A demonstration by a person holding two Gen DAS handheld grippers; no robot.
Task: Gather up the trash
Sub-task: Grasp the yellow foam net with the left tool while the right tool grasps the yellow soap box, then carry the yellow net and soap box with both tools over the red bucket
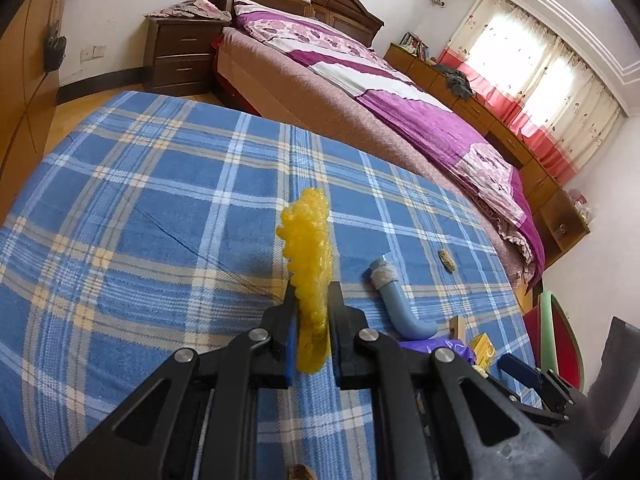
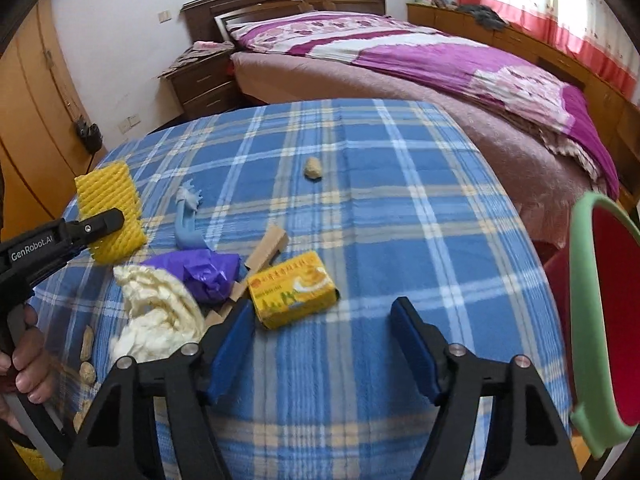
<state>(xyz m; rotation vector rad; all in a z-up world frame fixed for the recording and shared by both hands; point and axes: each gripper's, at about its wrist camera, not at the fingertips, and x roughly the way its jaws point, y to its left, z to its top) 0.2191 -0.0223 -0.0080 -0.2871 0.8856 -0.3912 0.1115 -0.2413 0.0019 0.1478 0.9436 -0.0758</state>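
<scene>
Yellow foam net (image 1: 308, 276) is pinched tight in my left gripper (image 1: 312, 300). My right gripper (image 2: 324, 320) gapes wide, holding nothing. The box (image 2: 294, 289), bag (image 2: 200, 272) and shells (image 2: 312, 168) are left.

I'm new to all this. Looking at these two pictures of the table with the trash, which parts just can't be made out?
- Yellow box, right wrist view: printed text too small and blurred to read.
- Red bin, both views: cut off by the frame edge, inside hidden.
- Yellow foam net, left wrist view: lower end hidden behind the left gripper.
- Wooden pieces, right wrist view: partly buried under the purple bag.
</scene>
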